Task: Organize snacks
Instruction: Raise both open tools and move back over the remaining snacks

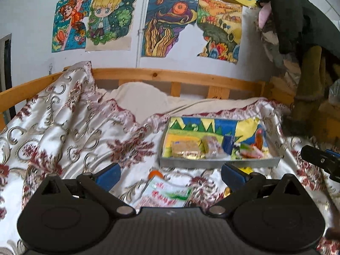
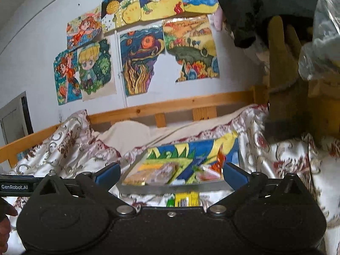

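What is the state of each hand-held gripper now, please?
Left hand-held gripper: open, holding nothing.
Right hand-held gripper: open wide, holding nothing.

Home bedroom, probably child's; wooden-framed bed (image 1: 165, 75) with floral bedspread (image 1: 63, 127); hand-coloured drawings (image 1: 170, 25) taped on wall.

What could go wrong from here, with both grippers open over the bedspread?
1. The tray sits on rumpled, slick-looking bedspread; a nudge may tip or slide it.
2. The white-green packet lies flat between the left gripper fingers; pads may pinch fabric too.
3. The yellow packet lies tight against the tray's front wall, so the right gripper could bump the tray.
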`<state>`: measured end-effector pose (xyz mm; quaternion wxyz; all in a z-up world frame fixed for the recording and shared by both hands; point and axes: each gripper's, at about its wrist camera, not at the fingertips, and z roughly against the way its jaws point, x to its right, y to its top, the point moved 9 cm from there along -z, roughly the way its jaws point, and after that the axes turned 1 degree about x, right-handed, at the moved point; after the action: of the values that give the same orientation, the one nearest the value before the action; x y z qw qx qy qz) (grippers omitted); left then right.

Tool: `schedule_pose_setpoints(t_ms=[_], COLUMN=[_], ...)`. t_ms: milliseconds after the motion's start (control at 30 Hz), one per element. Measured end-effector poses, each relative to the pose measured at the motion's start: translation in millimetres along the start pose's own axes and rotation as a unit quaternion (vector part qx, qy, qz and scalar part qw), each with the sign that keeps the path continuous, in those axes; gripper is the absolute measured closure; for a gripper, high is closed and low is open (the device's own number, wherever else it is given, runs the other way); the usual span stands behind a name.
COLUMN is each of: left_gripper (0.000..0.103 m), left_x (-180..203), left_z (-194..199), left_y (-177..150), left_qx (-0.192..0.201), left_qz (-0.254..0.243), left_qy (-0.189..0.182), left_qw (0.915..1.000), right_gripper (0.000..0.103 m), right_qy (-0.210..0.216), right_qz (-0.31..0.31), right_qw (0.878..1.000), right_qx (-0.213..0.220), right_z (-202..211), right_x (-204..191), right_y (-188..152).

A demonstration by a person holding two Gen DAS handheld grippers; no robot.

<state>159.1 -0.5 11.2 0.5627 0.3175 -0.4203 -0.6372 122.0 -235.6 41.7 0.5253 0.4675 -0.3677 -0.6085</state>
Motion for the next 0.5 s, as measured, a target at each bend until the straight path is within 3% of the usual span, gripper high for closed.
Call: schedule_pose_setpoints(t_ms=[500], left_gripper=[0.0], left_x=[-10.9], left_z=[-9.7], left_y=[-53.5], left_qx=[-0.075], left_qz=[-0.013], left_qy=[0.008], left_qw=[0.9971], right_gripper=[0.001], right_qy=[-0.002], right_qz=[-0.004], right_qw=[0.996], right_qx=[-0.086], right_z=[-0.3], right_x=[-3.9], right_y=[-59.7])
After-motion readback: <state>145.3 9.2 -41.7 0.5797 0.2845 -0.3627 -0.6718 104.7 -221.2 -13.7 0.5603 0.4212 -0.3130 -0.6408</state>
